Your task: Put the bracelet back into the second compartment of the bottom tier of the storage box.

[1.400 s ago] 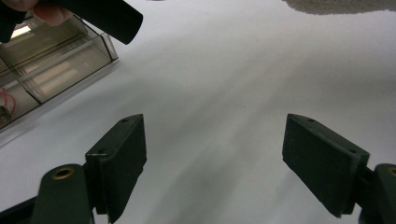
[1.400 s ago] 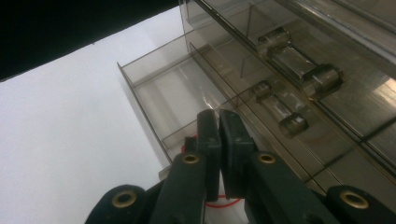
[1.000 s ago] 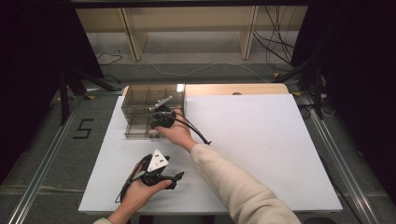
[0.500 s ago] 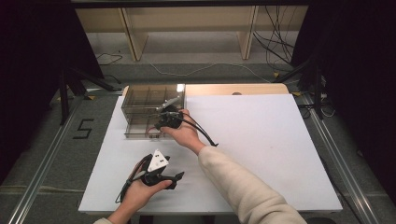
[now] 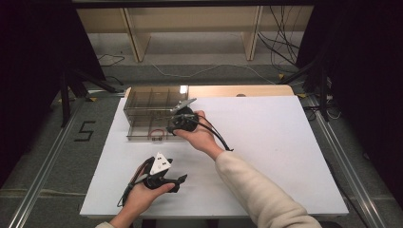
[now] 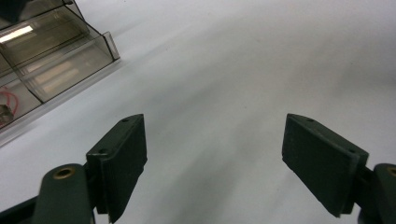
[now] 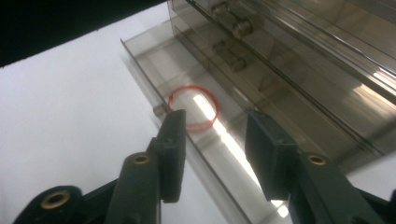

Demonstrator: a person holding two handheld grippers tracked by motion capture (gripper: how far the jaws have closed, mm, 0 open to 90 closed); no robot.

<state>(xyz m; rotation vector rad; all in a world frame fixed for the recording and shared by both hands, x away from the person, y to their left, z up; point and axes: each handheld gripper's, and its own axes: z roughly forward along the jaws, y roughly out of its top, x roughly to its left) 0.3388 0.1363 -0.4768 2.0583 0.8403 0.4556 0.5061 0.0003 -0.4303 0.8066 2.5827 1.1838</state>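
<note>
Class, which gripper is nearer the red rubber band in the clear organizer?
Right. The right gripper hangs just over the red rubber band; the left gripper rests well back on the table.

The right gripper (image 5: pixel 180 121) has shifted slightly right along the clear organizer's (image 5: pixel 142 102) front edge.

Small metal object (image 6: pixel 4 114) beside the red bands (image 6: pixel 10 99), cropped at frame edge.
</note>
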